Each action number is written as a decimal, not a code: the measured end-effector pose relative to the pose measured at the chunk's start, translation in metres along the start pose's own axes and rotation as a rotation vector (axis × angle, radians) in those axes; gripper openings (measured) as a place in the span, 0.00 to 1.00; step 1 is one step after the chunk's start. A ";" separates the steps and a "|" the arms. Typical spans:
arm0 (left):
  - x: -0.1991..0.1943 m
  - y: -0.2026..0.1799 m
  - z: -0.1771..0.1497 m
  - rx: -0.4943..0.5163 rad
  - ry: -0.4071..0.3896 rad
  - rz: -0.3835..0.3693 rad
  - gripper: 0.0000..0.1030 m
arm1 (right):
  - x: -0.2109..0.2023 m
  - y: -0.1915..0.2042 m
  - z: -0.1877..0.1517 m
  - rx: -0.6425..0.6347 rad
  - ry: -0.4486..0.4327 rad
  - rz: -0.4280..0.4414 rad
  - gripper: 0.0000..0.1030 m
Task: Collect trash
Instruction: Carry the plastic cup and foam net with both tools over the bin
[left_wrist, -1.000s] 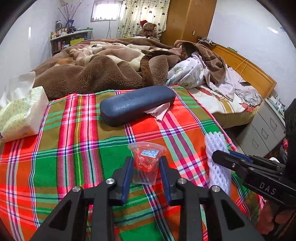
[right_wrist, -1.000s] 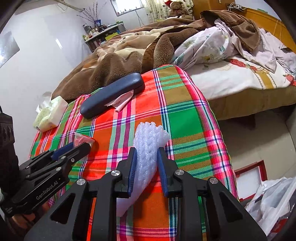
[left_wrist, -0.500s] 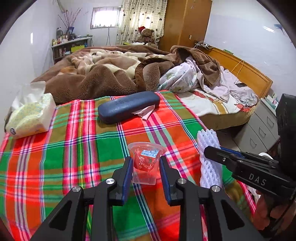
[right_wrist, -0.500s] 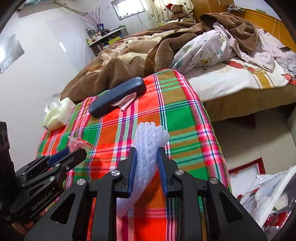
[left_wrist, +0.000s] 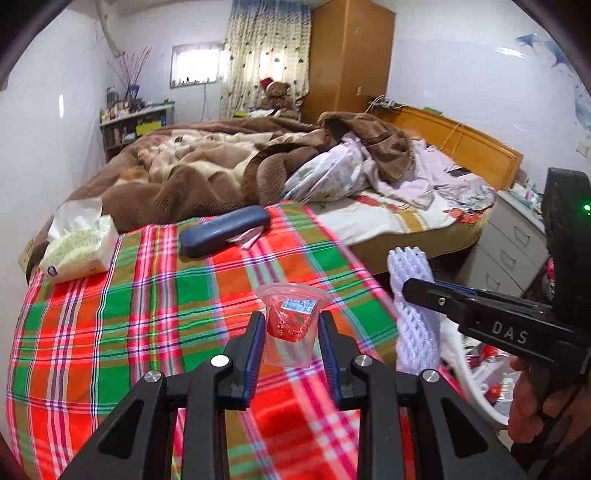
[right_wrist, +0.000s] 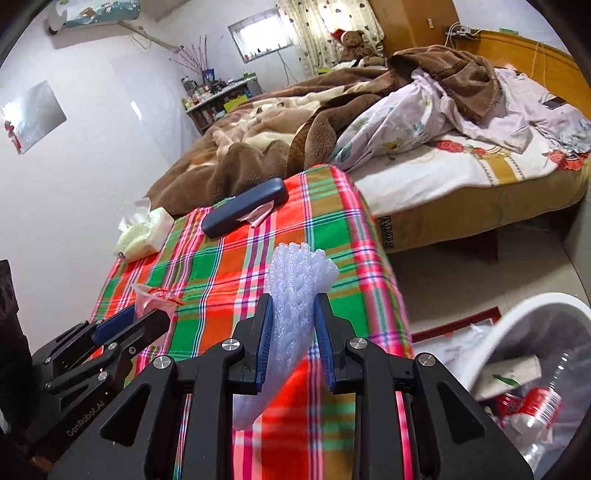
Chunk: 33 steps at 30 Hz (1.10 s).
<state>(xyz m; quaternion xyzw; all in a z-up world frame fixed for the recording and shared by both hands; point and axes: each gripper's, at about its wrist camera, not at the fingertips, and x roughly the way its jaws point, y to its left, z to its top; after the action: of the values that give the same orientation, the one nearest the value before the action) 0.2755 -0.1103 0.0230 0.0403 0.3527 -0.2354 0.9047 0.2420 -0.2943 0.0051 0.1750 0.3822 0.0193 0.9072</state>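
My left gripper (left_wrist: 291, 325) is shut on a clear plastic cup (left_wrist: 291, 321) with a red wrapper inside, lifted above the plaid cloth (left_wrist: 147, 306). My right gripper (right_wrist: 293, 306) is shut on a white foam net sleeve (right_wrist: 295, 291), also off the cloth. In the left wrist view the foam net sleeve (left_wrist: 412, 306) hangs from the right gripper (left_wrist: 413, 286) at the right. In the right wrist view the left gripper (right_wrist: 147, 317) and its cup (right_wrist: 151, 297) show at the lower left. A white trash bin (right_wrist: 524, 365) holding bottles and wrappers sits at the lower right.
A dark blue glasses case (left_wrist: 225, 230) with a crumpled paper scrap (left_wrist: 247, 238) under it lies at the cloth's far side. A tissue pack (left_wrist: 79, 245) sits at the far left. Behind is a bed (left_wrist: 399, 210) with brown blankets; grey drawers (left_wrist: 509, 251) stand to the right.
Both grippers have drawn back and risen from the plaid cloth with their items still held. The trash bin has come into the right wrist view at the lower right.
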 end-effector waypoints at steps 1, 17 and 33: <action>-0.003 -0.004 -0.001 0.002 -0.003 -0.004 0.29 | -0.005 -0.002 -0.001 0.004 -0.008 -0.001 0.23; -0.052 -0.107 -0.011 0.094 -0.062 -0.101 0.29 | -0.082 -0.058 -0.023 0.059 -0.108 -0.058 0.23; -0.036 -0.208 -0.039 0.174 -0.003 -0.224 0.29 | -0.119 -0.133 -0.053 0.127 -0.115 -0.180 0.23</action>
<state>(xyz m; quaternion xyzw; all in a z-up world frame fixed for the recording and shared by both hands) 0.1340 -0.2715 0.0372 0.0787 0.3319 -0.3649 0.8663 0.1079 -0.4227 0.0085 0.1979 0.3442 -0.0964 0.9127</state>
